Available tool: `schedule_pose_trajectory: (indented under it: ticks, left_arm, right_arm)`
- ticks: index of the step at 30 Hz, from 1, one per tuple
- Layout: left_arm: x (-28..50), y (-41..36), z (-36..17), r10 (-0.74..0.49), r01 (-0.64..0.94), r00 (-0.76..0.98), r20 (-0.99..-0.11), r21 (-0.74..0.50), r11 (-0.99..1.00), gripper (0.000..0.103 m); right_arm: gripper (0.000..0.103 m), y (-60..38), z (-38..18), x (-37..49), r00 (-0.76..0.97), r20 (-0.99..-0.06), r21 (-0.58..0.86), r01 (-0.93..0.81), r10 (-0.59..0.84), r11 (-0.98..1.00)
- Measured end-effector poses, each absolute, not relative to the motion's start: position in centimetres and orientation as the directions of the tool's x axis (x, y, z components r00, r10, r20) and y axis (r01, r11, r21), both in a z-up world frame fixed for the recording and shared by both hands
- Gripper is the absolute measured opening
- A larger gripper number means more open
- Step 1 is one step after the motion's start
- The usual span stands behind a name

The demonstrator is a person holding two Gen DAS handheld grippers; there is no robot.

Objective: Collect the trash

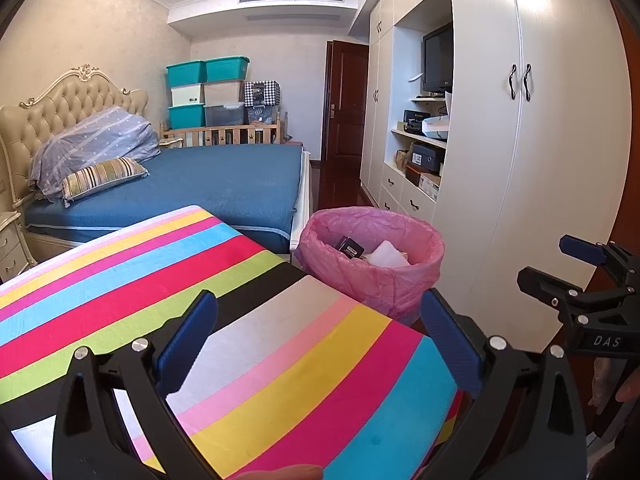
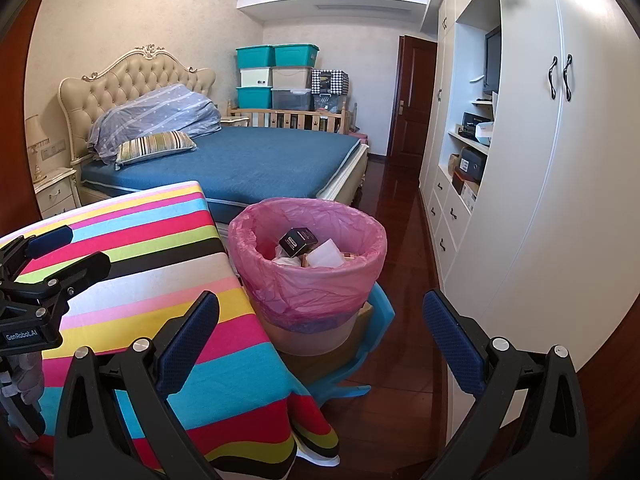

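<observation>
A trash bin with a pink liner stands on a blue stool beside the striped table. Inside it lie a small black box and white wrappers. My left gripper is open and empty above the striped tablecloth. My right gripper is open and empty, held in front of the bin over the table's right edge. Each gripper shows at the edge of the other's view: the right one and the left one.
A bed with a blue cover lies behind the table. A white wardrobe with open shelves lines the right side. Dark wooden floor runs between bed and wardrobe. Storage boxes are stacked at the far wall.
</observation>
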State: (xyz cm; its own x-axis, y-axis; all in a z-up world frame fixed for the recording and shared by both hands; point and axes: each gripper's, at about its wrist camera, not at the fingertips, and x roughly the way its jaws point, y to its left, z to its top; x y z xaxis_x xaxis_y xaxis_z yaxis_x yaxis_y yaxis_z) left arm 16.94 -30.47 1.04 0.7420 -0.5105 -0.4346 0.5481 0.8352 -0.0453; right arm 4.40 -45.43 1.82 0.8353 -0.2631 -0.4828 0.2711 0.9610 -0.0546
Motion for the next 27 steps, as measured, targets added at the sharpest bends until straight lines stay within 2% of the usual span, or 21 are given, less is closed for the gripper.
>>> schedule_pose_trajectory:
  ticks: [27]
  left_arm:
    - [16.46,-30.38,0.56,-0.505,0.533,0.757,-0.415,-0.054,0.844,0.098]
  right_arm:
    - [0.096,-45.62,1.41,4.8,0.84,-0.484,-0.053,0.252,-0.245,0.966]
